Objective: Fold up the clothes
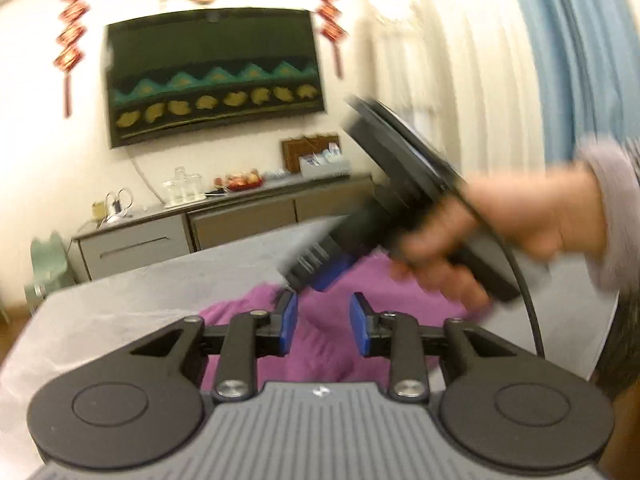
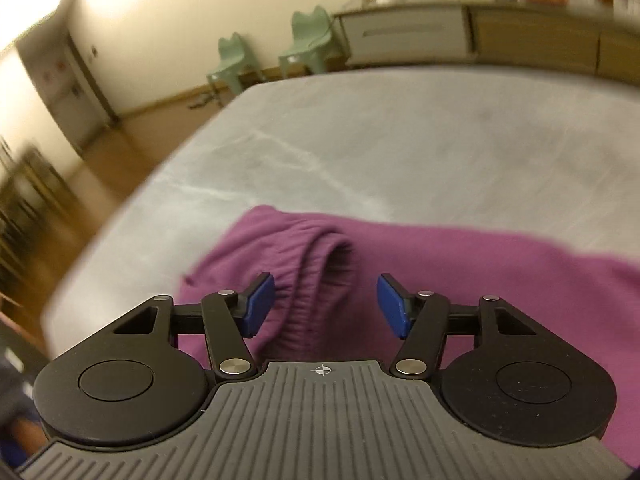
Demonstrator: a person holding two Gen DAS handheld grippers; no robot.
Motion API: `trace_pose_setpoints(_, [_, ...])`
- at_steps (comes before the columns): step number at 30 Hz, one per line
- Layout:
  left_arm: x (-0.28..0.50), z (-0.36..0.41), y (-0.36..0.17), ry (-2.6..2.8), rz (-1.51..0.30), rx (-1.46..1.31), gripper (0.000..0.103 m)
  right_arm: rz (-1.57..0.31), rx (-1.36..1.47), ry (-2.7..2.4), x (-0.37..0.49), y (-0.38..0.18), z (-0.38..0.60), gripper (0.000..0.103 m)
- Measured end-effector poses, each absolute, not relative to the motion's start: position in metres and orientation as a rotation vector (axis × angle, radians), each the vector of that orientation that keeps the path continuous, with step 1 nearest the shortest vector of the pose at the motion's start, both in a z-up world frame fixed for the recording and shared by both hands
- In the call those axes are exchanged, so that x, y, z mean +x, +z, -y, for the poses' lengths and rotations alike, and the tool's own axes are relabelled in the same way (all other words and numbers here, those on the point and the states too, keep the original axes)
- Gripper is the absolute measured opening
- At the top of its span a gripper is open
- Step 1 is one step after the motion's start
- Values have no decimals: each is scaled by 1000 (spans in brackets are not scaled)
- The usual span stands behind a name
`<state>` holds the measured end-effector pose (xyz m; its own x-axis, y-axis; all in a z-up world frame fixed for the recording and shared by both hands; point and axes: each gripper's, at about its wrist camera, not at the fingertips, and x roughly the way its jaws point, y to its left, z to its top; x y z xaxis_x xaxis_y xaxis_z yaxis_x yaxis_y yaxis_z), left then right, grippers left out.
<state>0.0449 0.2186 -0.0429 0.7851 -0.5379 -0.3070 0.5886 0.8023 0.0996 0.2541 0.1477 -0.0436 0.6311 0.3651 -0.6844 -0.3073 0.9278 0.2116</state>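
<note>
— Purple cloth lay under both sets of jaws, but was either one gripping it?

— Neither, as far as I could see. The left gripper point(image 1: 323, 330) had its blue pads parted with bare air between them, and the purple garment point(image 1: 320, 344) showed through the gap, lower down. The right gripper point(image 2: 326, 306) stood wider apart, released too, hanging over the ribbed, gathered band point(image 2: 320, 280) of the same garment without touching it.

— Where did the garment sit?

— On the grey table point(image 2: 400, 140), toward the near edge and closer to the left corner as the right wrist view showed it. Most of the far surface was bare.

— And the fold — how far along?

— Hard to call. The cloth was bunched, with the banded end doubled back on itself in a loose hump — not a flat, squared packet. I judged that a rough first fold might have been made, while smoothing and the remaining folds were still to do.

— Anything else nearby?

— In the left wrist view the person's right hand point(image 1: 520, 220) held its gripper above the cloth, blurred.
</note>
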Motion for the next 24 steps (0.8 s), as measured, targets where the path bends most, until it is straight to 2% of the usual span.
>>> trace_pose_setpoints(2, [62, -232, -37, -581, -295, 107, 35, -739, -64, 317, 240, -38, -155, 60])
trace_pose_setpoints(3, [73, -242, -34, -540, -310, 59, 35, -702, -101, 293, 235, -34, -156, 55])
trace_pose_setpoints(8, [127, -289, -34, -349, -427, -200, 32, -555, -94, 462, 213, -7, -175, 46])
trace_pose_setpoints(10, [146, -306, -34, -308, -478, -264, 32, -589, -124, 518, 214, -15, -186, 30])
trace_pose_setpoints(12, [159, -311, -43, -290, -528, -261, 32, -689, -195, 495, 217, -37, -192, 19])
trace_pose_setpoints(15, [177, -304, -52, -248, -579, -193, 32, -702, -254, 449, 210, -65, -189, 20])
trace_pose_setpoints(21, [187, -293, -61, -214, -589, -236, 36, -652, -314, 428, 196, -49, -208, 21])
trace_pose_setpoints(24, [201, -279, -65, -267, -618, -224, 38, -643, -311, 445, 190, -52, -213, 31])
